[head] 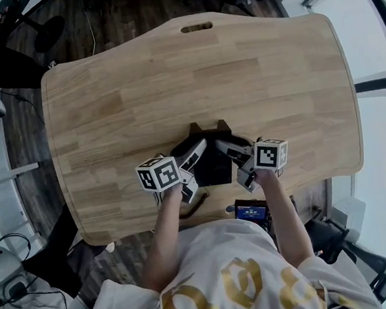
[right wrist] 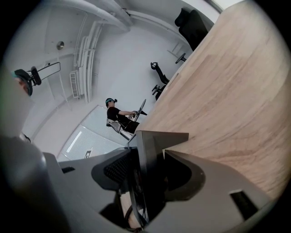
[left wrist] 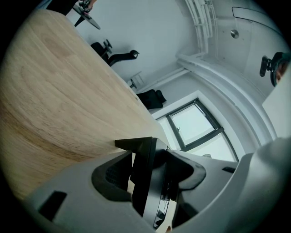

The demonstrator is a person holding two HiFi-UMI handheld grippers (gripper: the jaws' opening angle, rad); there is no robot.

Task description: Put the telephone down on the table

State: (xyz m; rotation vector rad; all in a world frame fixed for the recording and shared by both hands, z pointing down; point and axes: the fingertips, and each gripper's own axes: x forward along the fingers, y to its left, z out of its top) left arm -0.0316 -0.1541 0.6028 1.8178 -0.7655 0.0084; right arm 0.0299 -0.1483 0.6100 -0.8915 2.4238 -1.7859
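Observation:
A black telephone sits between my two grippers over the near middle of the wooden table. From the left, my left gripper has its grey jaws shut on the telephone's thin edge. My right gripper clamps the opposite edge the same way. In both gripper views the dark slab stands upright between the jaws, with the tabletop stretching beyond it. The underside of the telephone is hidden, so I cannot tell whether it touches the wood.
A small device with a blue screen hangs at the person's chest by the near table edge. A handle slot is cut in the far edge. A seated person and office chairs are beyond the table. A window is behind.

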